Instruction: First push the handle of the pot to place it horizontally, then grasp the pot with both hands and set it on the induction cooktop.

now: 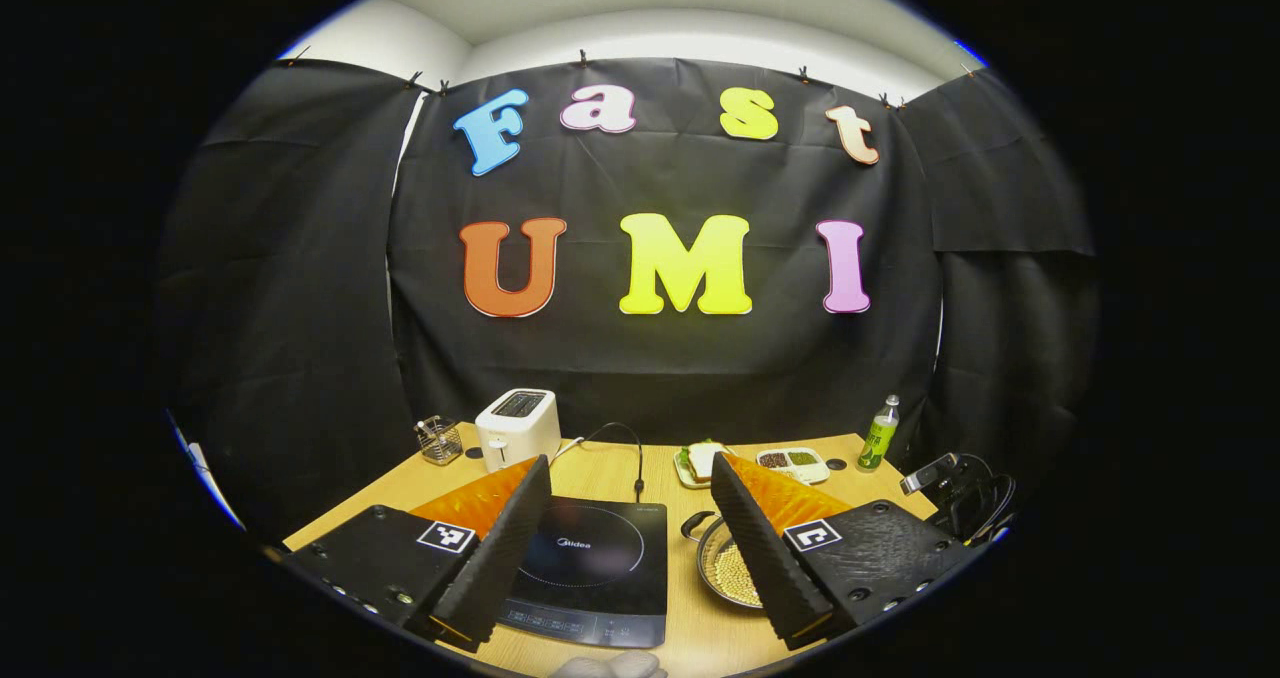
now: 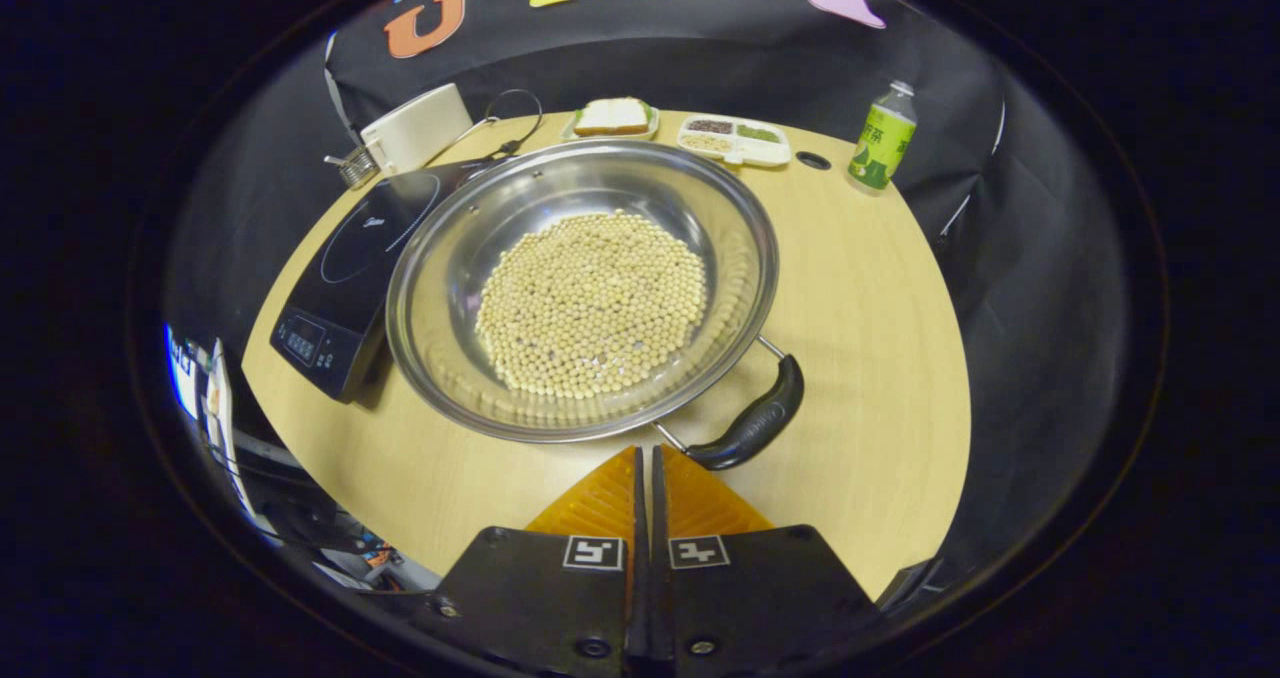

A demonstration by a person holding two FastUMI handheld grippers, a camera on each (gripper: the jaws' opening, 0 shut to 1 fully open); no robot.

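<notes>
Pot [image 2: 585,293] handling begins at the right gripper [image 2: 645,458], whose jaws are pressed together with nothing between them. Its closed tips sit just beside the near handle [image 2: 752,426] of the pot, at the handle's inner end where the wire bracket meets the rim; contact cannot be confirmed from the right gripper view. The handle lies at the near-right of the rim, angled relative to the table edge, so the first step, pushing the handle until it sits horizontal, is judged to be the step in hand.

The left gripper [image 1: 630,518] is held back and high, jaws spread wide and empty. Between its fingers the left gripper view shows the induction cooktop [image 1: 590,568] and, to the right of it, part of the pot with its far handle [image 1: 695,525].

The pot is a shallow steel pan holding a layer of pale beans [image 2: 590,303]. It rests on the wooden table [image 2: 870,288], its left rim touching or overlapping the cooktop's edge.

Further back stand a toaster [image 2: 415,128], a sandwich plate [image 2: 612,116], a divided tray [image 2: 733,138] and a green bottle [image 2: 880,138], all well apart from the pot.

Next move, as judged: sweep the closed tips sideways against the handle to rotate the pot. Keep the push low and steady, since the loose beans may shift.
</notes>
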